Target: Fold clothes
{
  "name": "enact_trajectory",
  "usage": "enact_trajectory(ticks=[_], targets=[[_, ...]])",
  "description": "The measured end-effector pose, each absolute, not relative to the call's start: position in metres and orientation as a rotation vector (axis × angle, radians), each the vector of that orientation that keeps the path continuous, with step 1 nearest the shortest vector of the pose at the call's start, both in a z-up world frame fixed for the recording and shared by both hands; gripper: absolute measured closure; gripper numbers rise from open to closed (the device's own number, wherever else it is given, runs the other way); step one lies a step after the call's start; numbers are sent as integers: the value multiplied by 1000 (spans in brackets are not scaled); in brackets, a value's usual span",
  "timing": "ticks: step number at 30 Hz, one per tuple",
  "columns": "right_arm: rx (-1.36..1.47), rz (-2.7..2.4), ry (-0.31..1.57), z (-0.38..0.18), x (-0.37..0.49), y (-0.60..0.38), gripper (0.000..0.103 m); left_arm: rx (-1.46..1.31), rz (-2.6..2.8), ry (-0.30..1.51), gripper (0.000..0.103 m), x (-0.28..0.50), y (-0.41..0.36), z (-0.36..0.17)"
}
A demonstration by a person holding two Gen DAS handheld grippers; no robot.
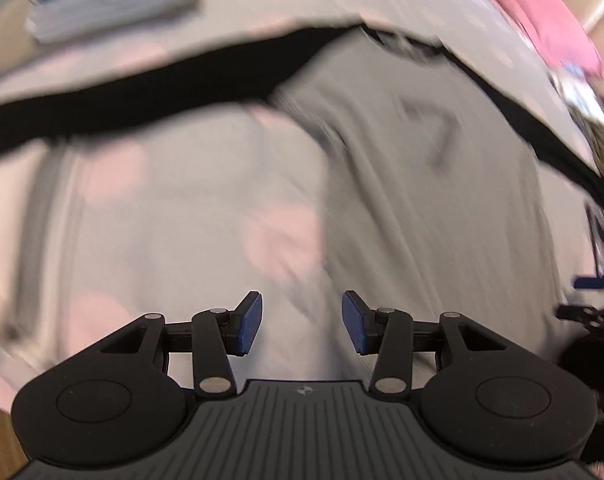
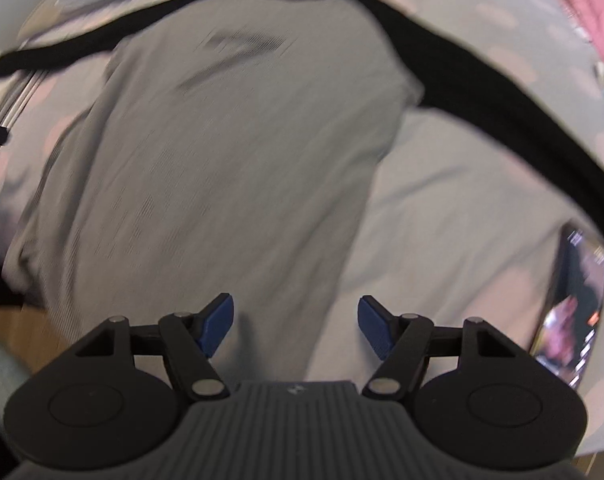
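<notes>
Right wrist view: we see one grey shirt (image 2: pixel 230 128) with two black sleeves spread flat on the bedsheet (image 2: pixel 442 208), one phone (image 2: pixel 574 308) beside it. Both our grippers, left (image 1: pixel 302 322) and right (image 2: pixel 296 326), hover wide open, empty.

One grey shirt (image 2: pixel 230 152), one phone (image 2: pixel 574 312), two folded garments (image 1: pixel 110 0).

A grey long-sleeved shirt with black sleeves and black neckline (image 2: pixel 230 128) was spread flat, front up, both sleeves extended outward; a dark blurred chest print was seen near the collar.
</notes>
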State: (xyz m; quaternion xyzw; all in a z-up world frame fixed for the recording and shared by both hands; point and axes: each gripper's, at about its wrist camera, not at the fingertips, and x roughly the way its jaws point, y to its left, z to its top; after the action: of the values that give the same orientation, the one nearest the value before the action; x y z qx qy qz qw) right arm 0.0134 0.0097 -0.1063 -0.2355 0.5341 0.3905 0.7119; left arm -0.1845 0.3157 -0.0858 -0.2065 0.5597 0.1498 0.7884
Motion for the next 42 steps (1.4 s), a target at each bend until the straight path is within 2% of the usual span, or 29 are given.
enact_trajectory(ticks=[9, 17, 19, 24, 26, 29, 31, 33, 36, 42], targets=[[-632, 885, 1261, -122, -27, -6, 32, -494, 255, 1322, 61, -205, 273, -110], [-562, 836, 1409, -134, -22, -22, 34, -534, 239, 1356, 61, -214, 263, -122], [-549, 839, 1436, -139, -22, -22, 46, -534, 226, 1361, 61, -212, 261, -124], [-518, 808, 1484, -149, -16, -24, 49, -531, 237, 1365, 60, -211, 262, -126], [-488, 816, 1514, -154, -15, -24, 53, -524, 265, 1382, 59, -210, 265, -130], [-516, 827, 1522, -159, -19, -20, 71, -544, 264, 1387, 60, -208, 268, -134], [-540, 833, 1511, -157, -22, -19, 86, -558, 246, 1377, 63, -207, 267, -135], [-559, 843, 1499, -154, -26, -17, 91, -563, 229, 1370, 84, -207, 265, -134], [-588, 857, 1481, -150, -31, -15, 94, -546, 224, 1357, 93, -207, 265, -129], [-676, 901, 1438, -127, -39, -15, 95, -577, 170, 1327, 98, -207, 266, -106]])
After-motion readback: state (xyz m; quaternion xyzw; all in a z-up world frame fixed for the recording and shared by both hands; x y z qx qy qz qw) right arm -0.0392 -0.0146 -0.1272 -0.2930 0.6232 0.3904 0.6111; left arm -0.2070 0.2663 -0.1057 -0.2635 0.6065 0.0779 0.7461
